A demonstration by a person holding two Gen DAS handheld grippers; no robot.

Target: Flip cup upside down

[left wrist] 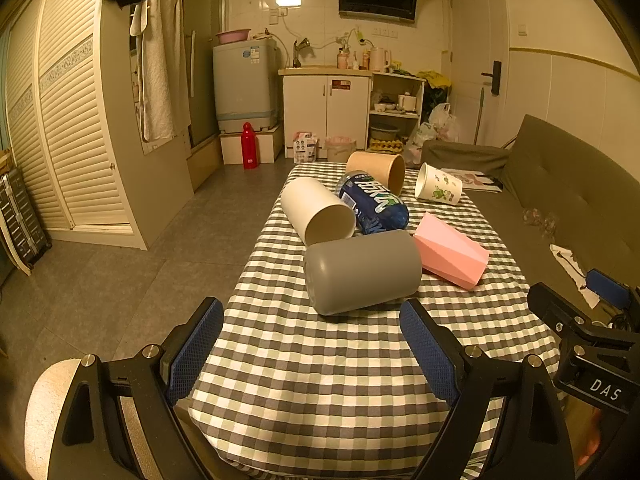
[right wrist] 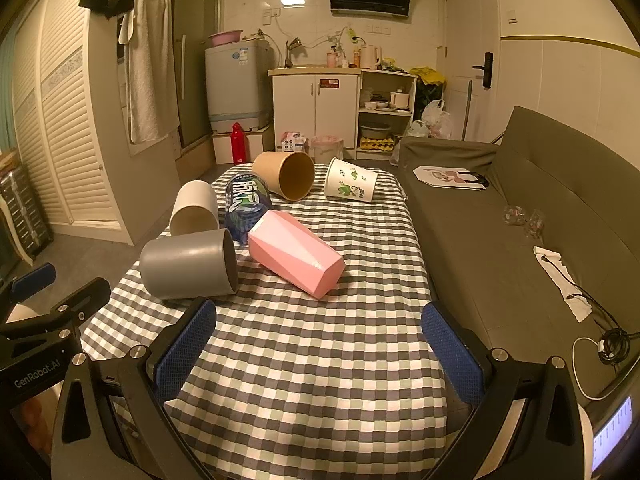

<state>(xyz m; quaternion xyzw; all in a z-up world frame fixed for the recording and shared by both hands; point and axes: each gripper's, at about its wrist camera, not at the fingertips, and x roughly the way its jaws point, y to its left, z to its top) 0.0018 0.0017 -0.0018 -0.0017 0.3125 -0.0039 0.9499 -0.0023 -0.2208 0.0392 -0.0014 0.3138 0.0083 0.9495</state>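
Note:
Several cups lie on their sides on the checked tablecloth (left wrist: 320,380) (right wrist: 312,360). Nearest is a grey cup (left wrist: 362,270) (right wrist: 188,262), with a faceted pink cup (left wrist: 450,250) (right wrist: 296,254) beside it. Behind them lie a white cup (left wrist: 316,210) (right wrist: 194,208), a dark blue printed cup (left wrist: 374,202) (right wrist: 244,204), a brown paper cup (left wrist: 378,170) (right wrist: 284,174) and a white paper cup with green prints (left wrist: 438,188) (right wrist: 352,186). My left gripper (left wrist: 312,354) is open, short of the grey cup, holding nothing. My right gripper (right wrist: 318,354) is open, short of the pink cup, holding nothing.
A grey sofa (right wrist: 520,216) runs along the table's right side, carrying a paper bag (right wrist: 452,178), a cloth and cables (right wrist: 600,344). Left of the table is tiled floor (left wrist: 120,280) and a louvred wardrobe (left wrist: 68,128). A kitchen counter (left wrist: 326,110) and red bottle (left wrist: 250,146) stand beyond.

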